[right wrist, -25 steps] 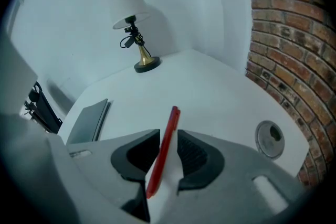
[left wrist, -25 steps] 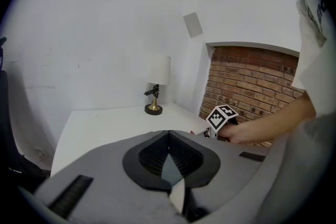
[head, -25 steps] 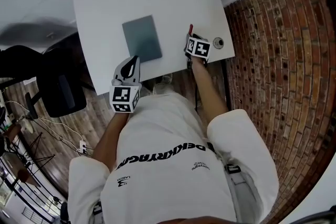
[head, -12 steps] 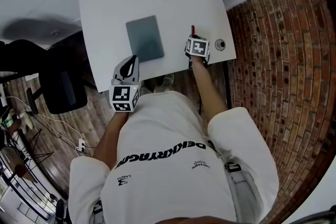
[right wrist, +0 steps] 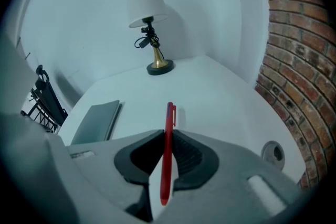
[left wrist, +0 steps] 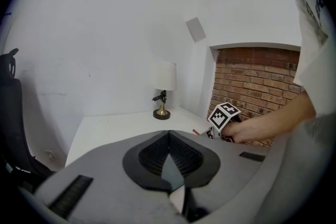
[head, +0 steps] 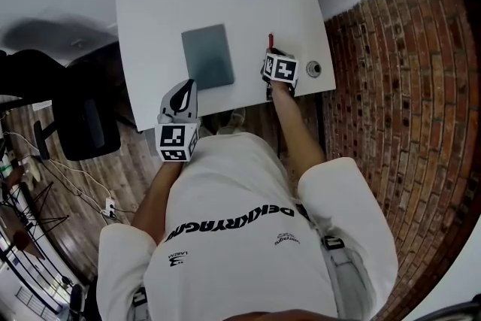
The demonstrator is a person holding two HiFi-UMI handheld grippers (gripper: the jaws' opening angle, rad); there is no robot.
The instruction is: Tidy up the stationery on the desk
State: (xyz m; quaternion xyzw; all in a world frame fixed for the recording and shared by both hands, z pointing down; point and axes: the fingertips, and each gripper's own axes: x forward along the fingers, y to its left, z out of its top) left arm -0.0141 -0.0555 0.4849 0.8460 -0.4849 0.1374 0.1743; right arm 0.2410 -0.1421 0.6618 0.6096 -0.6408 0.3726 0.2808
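A red pen (right wrist: pixel 169 113) sits clamped between the pads of the right gripper (right wrist: pixel 166 136), whose jaws have just been closing on it. Its clip end juts forward over the white desk (head: pixel 150 11) toward a brass-footed lamp (right wrist: pixel 148 23). Whether the pen touches the desk cannot be told. In the head view the gripper's marker cube hides all but the pen's red end. A grey notebook (head: pixel 207 56) lies left of the pen, and a round cable hole (head: pixel 313 68) is near on its right. The left gripper (left wrist: pixel 169 136), jaws together and empty, hovers at the desk's near edge, well apart from the pen. The head view cuts off the lampshade.
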